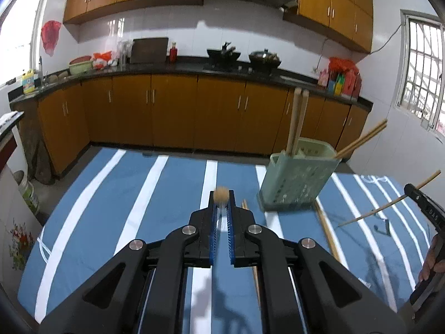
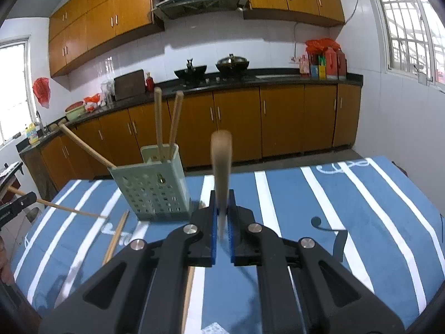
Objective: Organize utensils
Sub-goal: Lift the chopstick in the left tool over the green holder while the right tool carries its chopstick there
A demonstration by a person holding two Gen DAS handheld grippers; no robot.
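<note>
Both claws are up over the blue striped tablecloth [image 1: 155, 192], and each is clamped on a wooden chopstick. The left gripper [image 1: 221, 208] has its blue pads pinched tight on a chopstick [image 1: 221, 194] that points straight ahead out of the jaws, so only its round blurred butt shows at the fingertips. Ahead and to the right of this claw stands the pale green utensil holder [image 1: 297, 181], with two wooden sticks upright in it and another pair leaning out to the right. Just to the right of the left claw's fingers, a loose chopstick [image 1: 328, 231] lies flat on the cloth near the holder's foot.

The right gripper [image 2: 221, 208] is closed on its own chopstick [image 2: 221, 161], which rises from the jaws, blurred. The holder sits ahead and to the left of this claw. Two more chopsticks [image 2: 115, 236] lie on the cloth at its lower left.
</note>
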